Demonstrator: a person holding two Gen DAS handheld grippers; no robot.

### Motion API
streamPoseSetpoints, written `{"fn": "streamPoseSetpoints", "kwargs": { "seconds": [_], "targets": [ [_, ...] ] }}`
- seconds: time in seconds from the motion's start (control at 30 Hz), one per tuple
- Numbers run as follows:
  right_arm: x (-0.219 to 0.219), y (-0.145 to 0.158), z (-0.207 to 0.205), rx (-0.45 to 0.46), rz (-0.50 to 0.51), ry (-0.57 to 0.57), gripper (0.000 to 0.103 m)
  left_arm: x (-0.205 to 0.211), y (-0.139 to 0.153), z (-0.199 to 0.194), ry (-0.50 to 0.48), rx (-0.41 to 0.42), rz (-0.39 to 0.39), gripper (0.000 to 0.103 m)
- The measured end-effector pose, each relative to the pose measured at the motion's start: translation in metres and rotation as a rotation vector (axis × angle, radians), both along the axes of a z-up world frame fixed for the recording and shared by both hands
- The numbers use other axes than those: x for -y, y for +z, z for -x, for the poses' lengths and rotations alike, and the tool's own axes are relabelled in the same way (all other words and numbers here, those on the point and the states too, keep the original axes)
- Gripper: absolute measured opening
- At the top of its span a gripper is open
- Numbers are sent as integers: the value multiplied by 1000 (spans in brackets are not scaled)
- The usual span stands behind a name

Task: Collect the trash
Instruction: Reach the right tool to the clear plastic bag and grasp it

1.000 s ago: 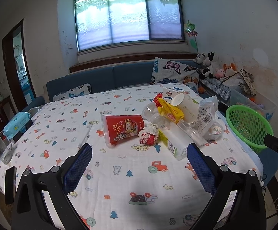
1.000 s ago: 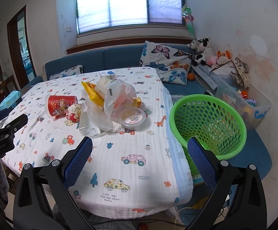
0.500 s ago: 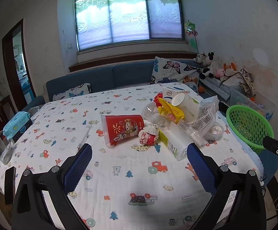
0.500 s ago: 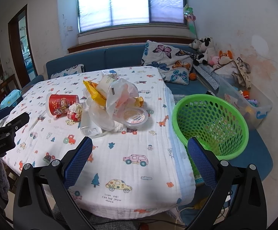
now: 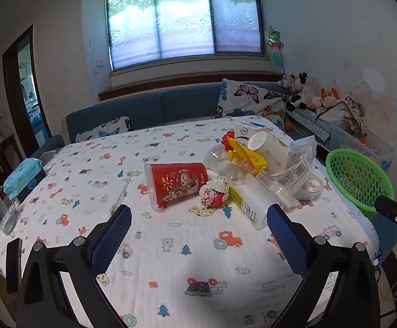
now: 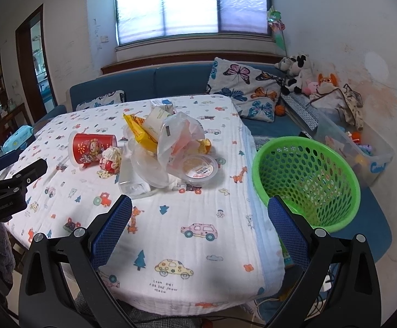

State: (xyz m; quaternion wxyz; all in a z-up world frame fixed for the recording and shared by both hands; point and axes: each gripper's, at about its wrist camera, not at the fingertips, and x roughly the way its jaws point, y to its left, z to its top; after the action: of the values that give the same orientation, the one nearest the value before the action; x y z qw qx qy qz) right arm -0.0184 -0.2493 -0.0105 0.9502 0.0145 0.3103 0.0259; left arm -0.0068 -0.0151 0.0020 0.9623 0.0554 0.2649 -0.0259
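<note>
Glossy red paper cup (image 5: 176, 184) toppled among crumpled wrappers, clear plastic, perforated green basket (image 6: 306, 180) beside bench (image 6: 198, 235), left gripper (image 5: 198, 242) and right gripper (image 6: 199, 231) spread, empty

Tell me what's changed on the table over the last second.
Only the right gripper moved: it drifted slightly right and forward, so the basket looms larger. Nothing was grasped or released. Both grippers stay open and empty, the left gripper is steady, and the trash pile is untouched.

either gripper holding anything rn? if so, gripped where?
Nothing held. The left gripper and the right gripper are both open and empty above the tablecloth; the trash pile lies untouched.
</note>
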Motion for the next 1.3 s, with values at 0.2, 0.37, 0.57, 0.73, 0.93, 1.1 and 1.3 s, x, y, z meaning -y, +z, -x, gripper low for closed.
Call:
{"fn": "streamPoseSetpoints", "kwargs": {
  "seconds": [0.2, 0.37, 0.57, 0.73, 0.93, 1.1, 1.3],
  "targets": [
    [0, 0, -7, 6, -2, 15, 99, 0, 0, -1, 3, -3, -1, 96],
    [-1, -1, -19, -5, -8, 36, 99, -3, 0, -3, 12, -11, 6, 96],
    [-4, -3, -39, -21, -34, 72, 98, -17, -3, -22, 31, -32, 7, 96],
    [-9, -3, -60, -37, -51, 107, 95, -24, -5, -31, 46, -51, 12, 96],
    [-14, -9, -93, -78, -71, 131, 88, -32, -11, -42, 65, -76, 16, 96],
    [-16, -19, -121, -123, -89, 133, 81, -38, -15, -52, 77, -95, 16, 96],
    [-16, -30, -146, -160, -127, 136, 69, -41, -18, -59, 81, -105, 17, 96]
  ]
}}
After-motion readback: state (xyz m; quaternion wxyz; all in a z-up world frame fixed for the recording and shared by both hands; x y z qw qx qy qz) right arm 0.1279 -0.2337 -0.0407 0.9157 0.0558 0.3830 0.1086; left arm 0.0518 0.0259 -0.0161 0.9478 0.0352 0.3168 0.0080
